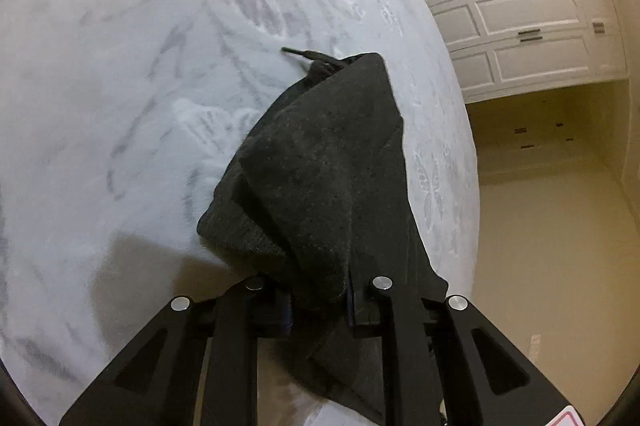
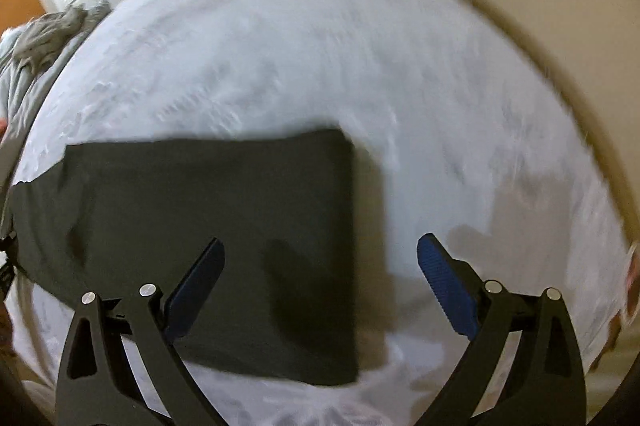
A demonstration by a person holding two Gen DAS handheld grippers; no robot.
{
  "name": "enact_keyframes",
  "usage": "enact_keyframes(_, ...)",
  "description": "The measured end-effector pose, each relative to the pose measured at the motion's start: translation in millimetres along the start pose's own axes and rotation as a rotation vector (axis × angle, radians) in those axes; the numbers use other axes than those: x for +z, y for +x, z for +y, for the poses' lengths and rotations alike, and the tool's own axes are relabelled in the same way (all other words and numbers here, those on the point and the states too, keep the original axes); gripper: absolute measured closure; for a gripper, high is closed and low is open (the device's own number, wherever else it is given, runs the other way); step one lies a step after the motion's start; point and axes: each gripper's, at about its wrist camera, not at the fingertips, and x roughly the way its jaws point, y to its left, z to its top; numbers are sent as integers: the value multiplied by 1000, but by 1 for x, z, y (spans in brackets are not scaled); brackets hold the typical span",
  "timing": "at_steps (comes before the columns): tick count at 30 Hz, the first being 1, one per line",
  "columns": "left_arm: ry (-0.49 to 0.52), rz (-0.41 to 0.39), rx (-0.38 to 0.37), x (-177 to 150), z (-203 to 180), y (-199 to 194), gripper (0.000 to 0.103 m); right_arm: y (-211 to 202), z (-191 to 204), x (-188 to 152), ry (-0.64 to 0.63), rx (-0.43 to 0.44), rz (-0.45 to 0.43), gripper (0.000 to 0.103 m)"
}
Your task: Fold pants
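White cupboards stand beyond the pale bedspread; my left gripper pinches a bunched fold of the dark pants. From the right wrist, my right gripper gapes wide above the pants, which lie flat, near and left.

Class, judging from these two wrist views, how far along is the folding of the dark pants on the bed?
Done: the pants lie on the blanket as a flat dark rectangle, so at least one fold looks made.
In hand: the left gripper is shut on one end of the fabric, lifting it; the right gripper is open above the cloth.
Left: probably laying that end over and smoothing.
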Motion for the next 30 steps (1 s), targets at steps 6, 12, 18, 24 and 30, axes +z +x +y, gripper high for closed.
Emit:
enact_keyframes(6,-5,-14,18,-3,-12,13,67,15,0,-24,-26,81,25,26)
enact_keyframes(12,38,-15,-58,-13,-42,-20,97,-12,13,-16,-82,236,-8,89)
enact_keyframes(18,150,-14,-8,-40,-48,-86,97,-91,8,-17,-205,373,-77,89)
enact_keyframes(24,62,90,122,-33,-4,-43,96,0,-5,-33,-227,180,183,87)
enact_keyframes(30,82,69,87,-49,-9,-63,91,-26,-15,-27,-176,151,93,82)
